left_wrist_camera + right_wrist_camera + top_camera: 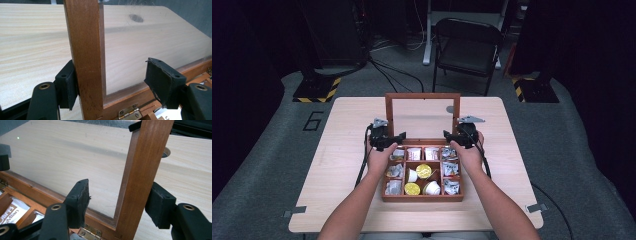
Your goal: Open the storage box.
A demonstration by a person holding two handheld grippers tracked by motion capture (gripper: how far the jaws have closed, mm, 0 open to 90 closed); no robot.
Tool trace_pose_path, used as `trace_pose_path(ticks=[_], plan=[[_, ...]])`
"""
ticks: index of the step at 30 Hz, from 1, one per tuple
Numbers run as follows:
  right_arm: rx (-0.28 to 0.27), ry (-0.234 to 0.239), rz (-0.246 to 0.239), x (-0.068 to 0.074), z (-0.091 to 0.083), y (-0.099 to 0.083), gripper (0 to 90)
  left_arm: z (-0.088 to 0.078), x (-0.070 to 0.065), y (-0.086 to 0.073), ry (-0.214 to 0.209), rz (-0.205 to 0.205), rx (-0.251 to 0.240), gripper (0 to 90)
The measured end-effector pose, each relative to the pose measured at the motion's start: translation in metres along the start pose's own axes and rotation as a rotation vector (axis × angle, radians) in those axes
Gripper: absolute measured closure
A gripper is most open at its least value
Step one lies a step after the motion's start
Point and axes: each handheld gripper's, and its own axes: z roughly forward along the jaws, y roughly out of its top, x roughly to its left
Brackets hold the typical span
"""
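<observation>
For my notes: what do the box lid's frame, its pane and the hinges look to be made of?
Lid frame: reddish-brown wood with visible grain, smooth and apparently varnished. Pane: clear glass or acrylic, I can't tell which; the table shows through it, with faint scratches and reflections. Hinge: brass-coloured metal, shiny, with screw heads.

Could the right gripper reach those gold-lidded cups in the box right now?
Probably yes. The lid stands upright, leaving the gold-lidded cups uncovered. The right gripper, open astride the lid's side rail, would have to back off first.
</observation>
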Motion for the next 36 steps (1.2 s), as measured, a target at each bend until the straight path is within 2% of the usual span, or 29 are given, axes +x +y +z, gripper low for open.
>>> trace_pose_path(ticks=[9,19,20,25,36], plan=[[0.004,0.014,0.023,-0.004,0.005,0.000,38.9,0.004,0.004,0.000,-0.020,-0.032,0.006,31.0],[0.012,0.024,0.035,-0.007,0.008,0.000,38.7,0.007,0.008,0.003,-0.035,-0.052,0.040,30.8],[0.021,0.028,0.050,-0.007,0.009,0.000,38.7,0.008,0.009,0.003,-0.037,-0.053,0.042,30.8],[0.048,0.045,0.064,-0.011,0.012,0.002,38.5,0.010,0.011,0.003,-0.046,-0.071,0.047,30.5],[0.065,0.073,0.114,-0.018,0.018,0.001,38.4,0.015,0.015,0.004,-0.052,-0.112,0.081,29.7]])
